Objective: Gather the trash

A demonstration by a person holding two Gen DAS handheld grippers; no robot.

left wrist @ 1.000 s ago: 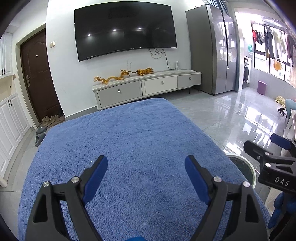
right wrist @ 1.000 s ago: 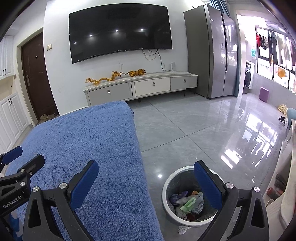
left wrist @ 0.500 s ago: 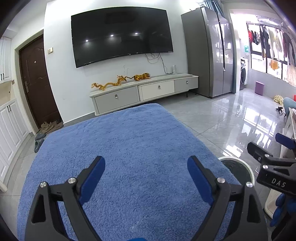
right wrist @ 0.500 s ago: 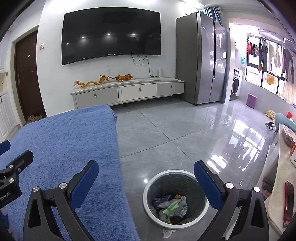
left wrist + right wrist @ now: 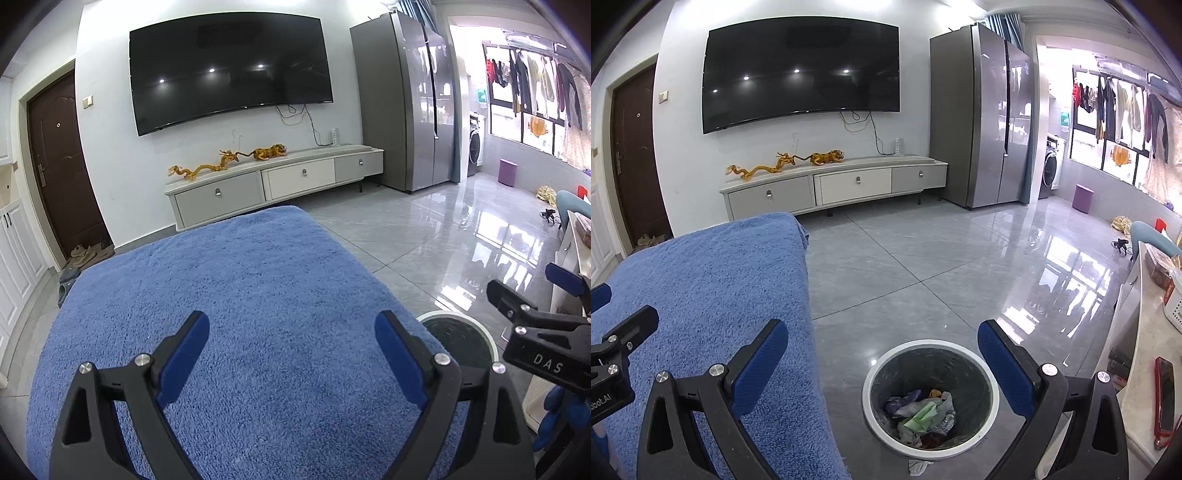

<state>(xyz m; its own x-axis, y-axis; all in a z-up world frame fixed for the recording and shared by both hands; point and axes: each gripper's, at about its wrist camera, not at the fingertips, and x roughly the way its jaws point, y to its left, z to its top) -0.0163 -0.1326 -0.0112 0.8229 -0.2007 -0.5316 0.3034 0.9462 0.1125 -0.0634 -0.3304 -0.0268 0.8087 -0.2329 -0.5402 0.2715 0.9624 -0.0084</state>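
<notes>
Trash (image 5: pixel 919 413) is seen in the bin (image 5: pixel 877 373) under the open, empty right gripper (image 5: pixel 882 365). One scrap (image 5: pixel 918 467) beside the bin could be missed. The left gripper (image 5: pixel 291 354) is open and empty too.

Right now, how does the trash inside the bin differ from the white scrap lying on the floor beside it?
The trash in the bin is a mixed heap of green, purple and clear wrappers; the white scrap is one pale crumpled piece. The heap sits inside the bin; the scrap lies outside, against its near rim. Both look like light wrappers or paper.
</notes>
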